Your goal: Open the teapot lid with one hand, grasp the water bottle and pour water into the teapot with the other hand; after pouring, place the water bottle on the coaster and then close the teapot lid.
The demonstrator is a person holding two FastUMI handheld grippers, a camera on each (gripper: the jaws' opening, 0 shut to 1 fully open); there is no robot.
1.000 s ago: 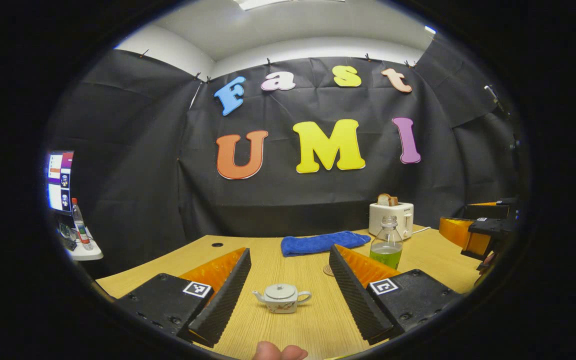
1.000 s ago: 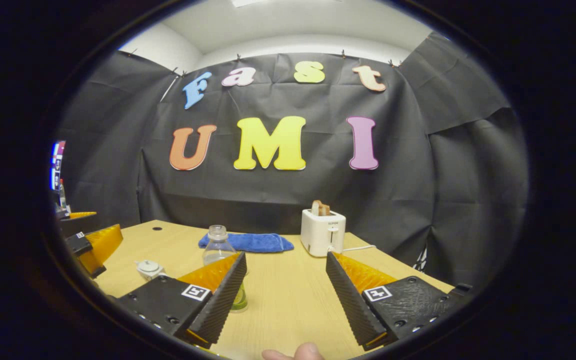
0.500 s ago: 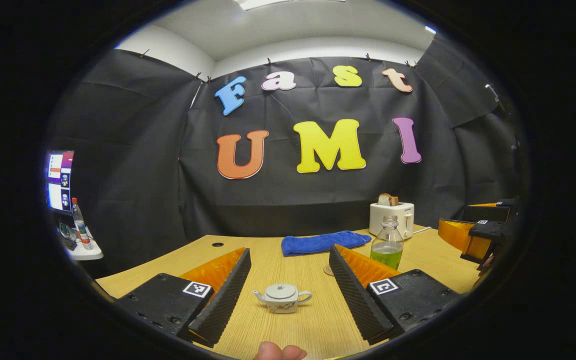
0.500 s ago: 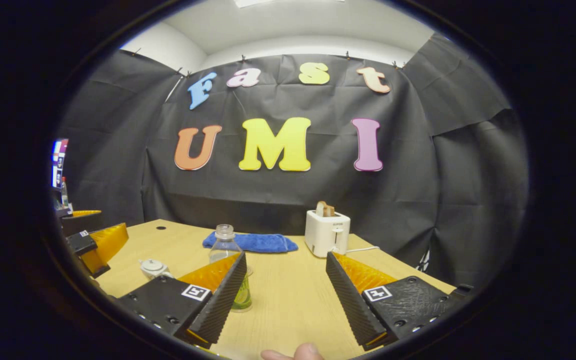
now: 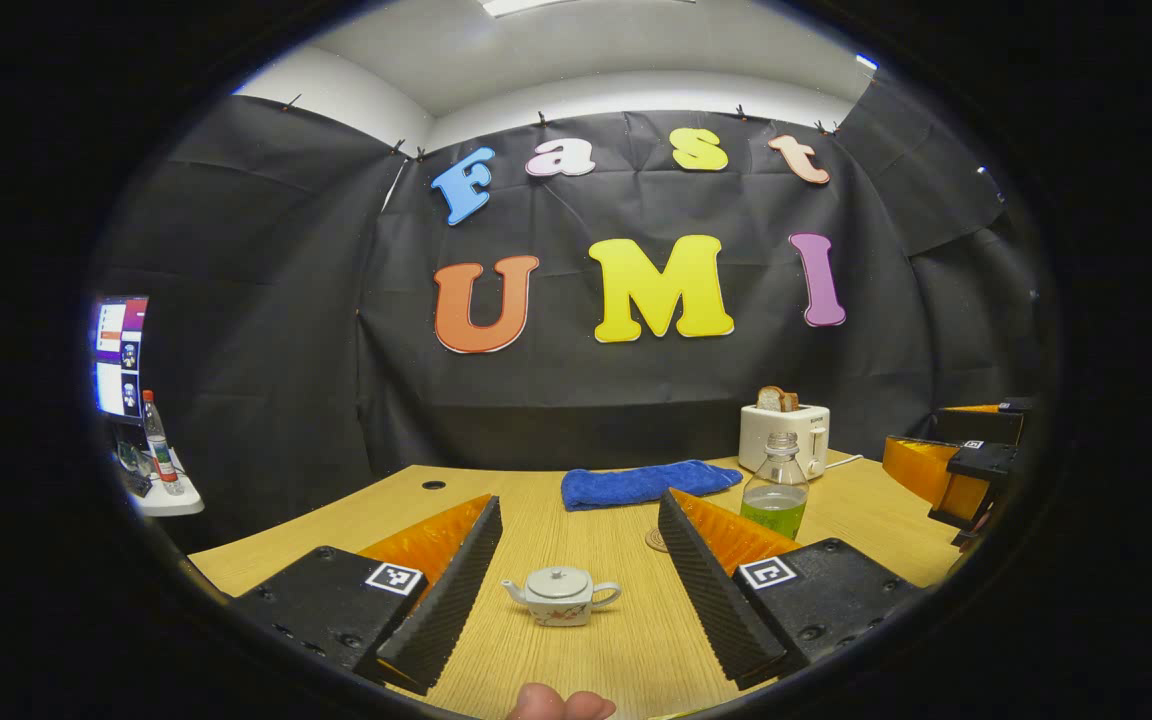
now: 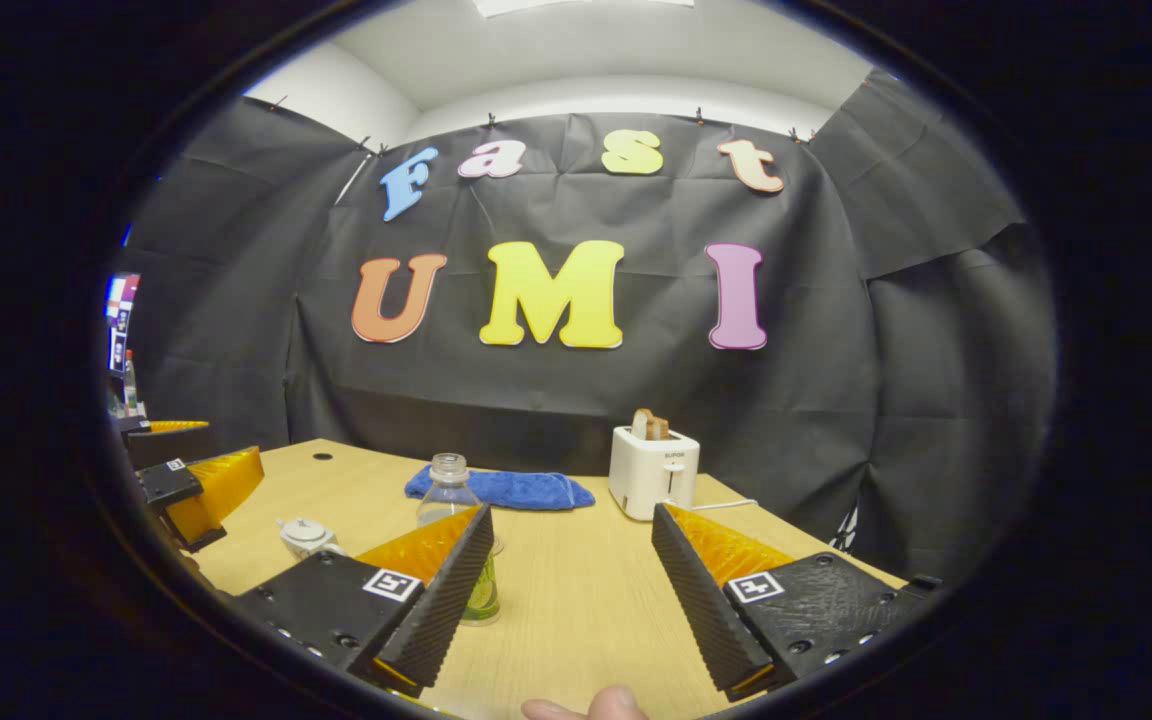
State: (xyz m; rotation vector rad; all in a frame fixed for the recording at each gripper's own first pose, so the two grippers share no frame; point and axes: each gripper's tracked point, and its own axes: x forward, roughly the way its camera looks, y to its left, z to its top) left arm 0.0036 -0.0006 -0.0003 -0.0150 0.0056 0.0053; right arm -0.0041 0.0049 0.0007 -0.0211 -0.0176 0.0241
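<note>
A small white teapot (image 5: 560, 595) with its lid on stands on the wooden table (image 5: 616, 640), straight ahead between the fingers of my open left gripper (image 5: 576, 570). A clear bottle (image 5: 774, 487) holding green liquid, with no cap on it, stands to the right beyond it. A round coaster (image 5: 656, 541) lies left of the bottle, half hidden by my finger. In the right gripper view the bottle (image 6: 448, 492) rises behind the left finger of my open right gripper (image 6: 571, 565), and the teapot (image 6: 305, 537) sits farther left. The other gripper (image 6: 186, 480) hovers at that view's left edge.
A blue towel (image 5: 648, 483) lies at the back of the table. A white toaster (image 5: 782, 436) with bread in it stands at the back right, its cord trailing. A side shelf with a bottle (image 5: 158, 445) and a monitor lies off to the left. A thumb (image 5: 558, 703) shows at the bottom.
Both views have shifted only slightly. In the right gripper view the bottle and toaster have drifted a little to the right and the scene sits a bit lower. Both grippers stay open.
</note>
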